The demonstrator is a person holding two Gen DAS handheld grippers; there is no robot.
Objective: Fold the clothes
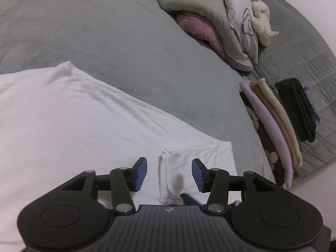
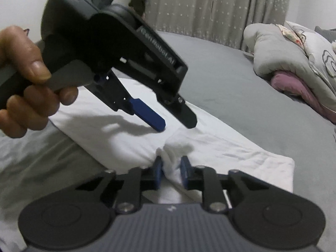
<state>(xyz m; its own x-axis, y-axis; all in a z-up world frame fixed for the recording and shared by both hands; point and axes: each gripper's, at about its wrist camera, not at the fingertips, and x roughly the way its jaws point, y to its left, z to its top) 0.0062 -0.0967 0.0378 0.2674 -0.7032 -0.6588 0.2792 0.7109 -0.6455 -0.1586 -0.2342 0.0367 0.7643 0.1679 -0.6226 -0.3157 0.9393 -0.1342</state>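
Both wrist views look steeply down, close over the white garment [image 1: 63, 115] on the grey bed [image 2: 231, 79], which they share.

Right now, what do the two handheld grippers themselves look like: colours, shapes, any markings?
Both are matte black plastic. The right gripper has two round side housings, a ribbed grey centre panel with a small white logo, silver pivot pins on black linkage bars, and blue finger pads. The left gripper has a pistol-style grip with a grey trigger and embossed lettering along its body. The hand holding it shows no sleeve or glove.

Soft white cotton garment [image 1: 73, 115], matt grey fleece bedsheet [image 1: 126, 31]
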